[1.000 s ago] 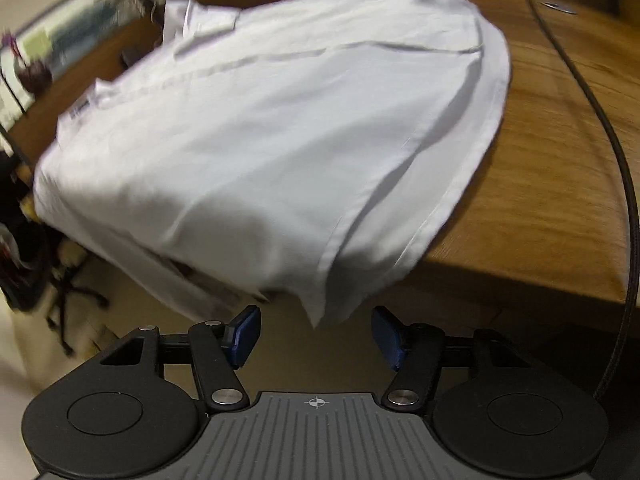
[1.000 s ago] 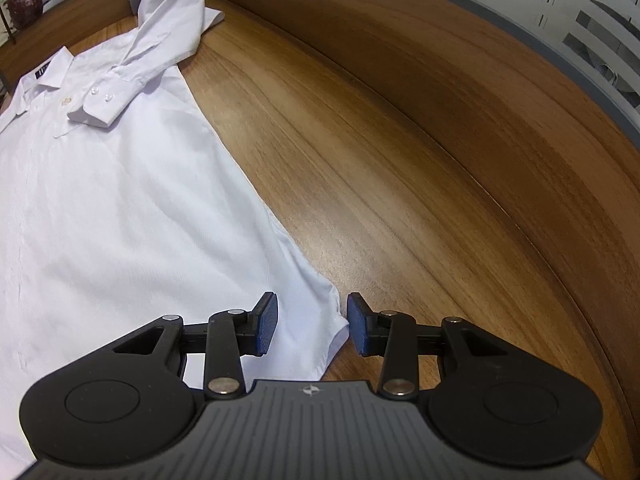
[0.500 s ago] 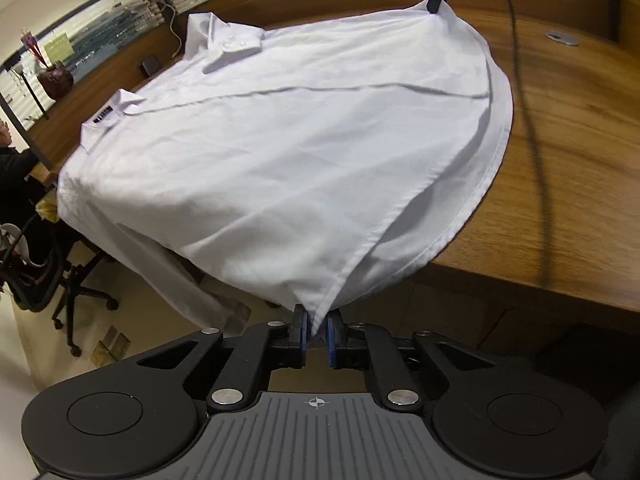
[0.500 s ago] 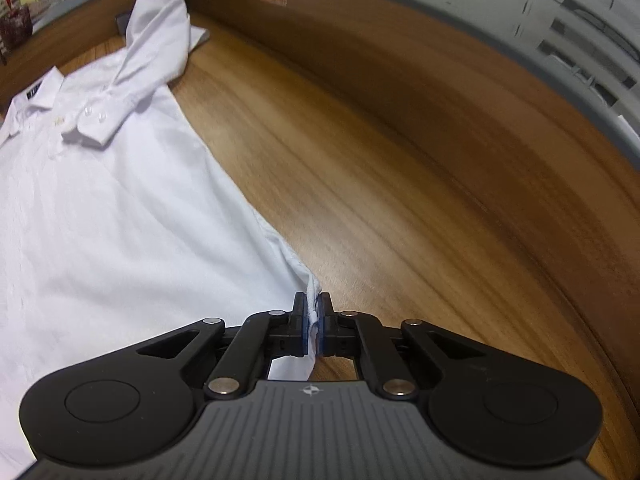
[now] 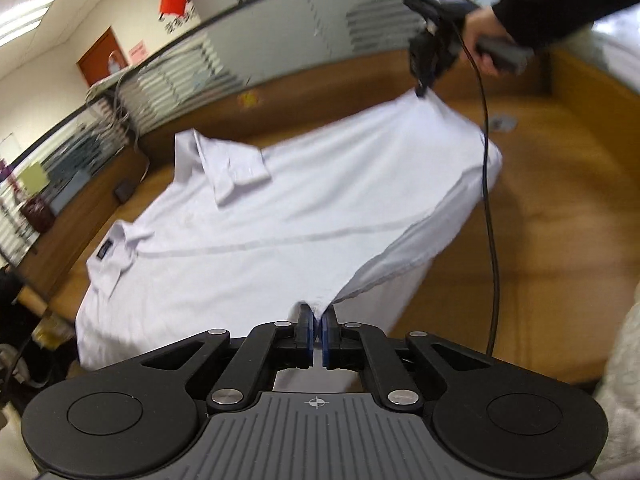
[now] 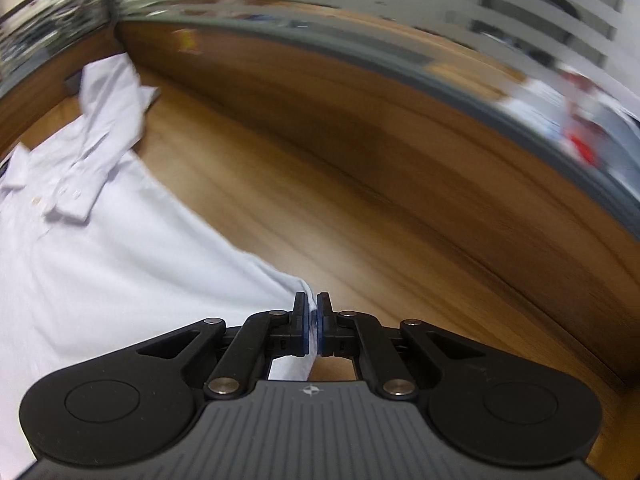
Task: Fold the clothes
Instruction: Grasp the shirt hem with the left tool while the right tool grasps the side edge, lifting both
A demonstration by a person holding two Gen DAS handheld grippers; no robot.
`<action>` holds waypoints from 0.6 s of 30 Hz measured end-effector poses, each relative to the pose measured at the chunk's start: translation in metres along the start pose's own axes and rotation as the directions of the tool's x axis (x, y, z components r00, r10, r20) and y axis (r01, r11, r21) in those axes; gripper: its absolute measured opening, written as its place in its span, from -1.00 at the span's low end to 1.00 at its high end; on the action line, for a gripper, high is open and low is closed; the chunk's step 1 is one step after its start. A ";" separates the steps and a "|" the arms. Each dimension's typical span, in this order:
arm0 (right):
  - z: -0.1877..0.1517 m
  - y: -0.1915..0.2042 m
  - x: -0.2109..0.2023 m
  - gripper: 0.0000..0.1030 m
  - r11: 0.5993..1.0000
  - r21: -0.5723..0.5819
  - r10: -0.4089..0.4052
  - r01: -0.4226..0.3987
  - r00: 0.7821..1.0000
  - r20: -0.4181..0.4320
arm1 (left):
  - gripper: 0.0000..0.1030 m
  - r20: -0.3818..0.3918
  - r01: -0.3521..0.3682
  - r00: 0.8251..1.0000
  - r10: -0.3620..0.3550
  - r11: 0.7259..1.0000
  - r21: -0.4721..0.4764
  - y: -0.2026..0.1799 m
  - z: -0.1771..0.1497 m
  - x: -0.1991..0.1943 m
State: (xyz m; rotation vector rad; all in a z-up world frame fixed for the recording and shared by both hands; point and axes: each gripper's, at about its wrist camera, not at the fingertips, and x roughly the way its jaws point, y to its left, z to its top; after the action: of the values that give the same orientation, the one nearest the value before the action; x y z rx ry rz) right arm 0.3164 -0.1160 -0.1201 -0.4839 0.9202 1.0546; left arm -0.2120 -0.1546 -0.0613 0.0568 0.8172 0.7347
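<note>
Left wrist view: my left gripper (image 5: 317,330) has its jaws clenched on one hem corner of the white shirt (image 5: 280,224); my right gripper (image 6: 312,330) is clamped on the other corner. Collar end lies on the wood surface (image 5: 540,240), hem end lifted. Thin, limp cloth, light, sags between grips, so corners are the right hold. A black cable (image 5: 490,200) trails across the hem side and could snag. Raised back wall (image 6: 360,128) near the right edge.
</note>
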 end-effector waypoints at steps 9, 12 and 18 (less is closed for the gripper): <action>0.020 -0.025 -0.026 -0.94 0.981 0.193 -0.014 0.011 1.000 0.015 | -0.89 -0.006 0.020 1.000 -0.021 0.987 -0.157 0.026 0.014 0.009; 0.039 -0.005 -0.033 -0.94 0.985 0.166 0.031 -0.040 0.998 0.054 | -0.89 -0.022 -0.020 1.000 0.016 0.973 -0.231 0.042 0.014 0.007; 0.086 0.050 -0.035 -0.93 0.982 0.140 0.112 -0.127 0.988 0.108 | -0.89 -0.067 -0.127 0.992 0.110 0.924 -0.361 0.088 0.010 0.009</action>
State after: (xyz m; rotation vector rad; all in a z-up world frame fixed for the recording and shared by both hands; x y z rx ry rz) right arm 0.3004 -0.0496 -0.0400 -0.2536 0.9397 1.1007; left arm -0.2523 -0.0803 -0.0321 -0.2487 0.7132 0.9967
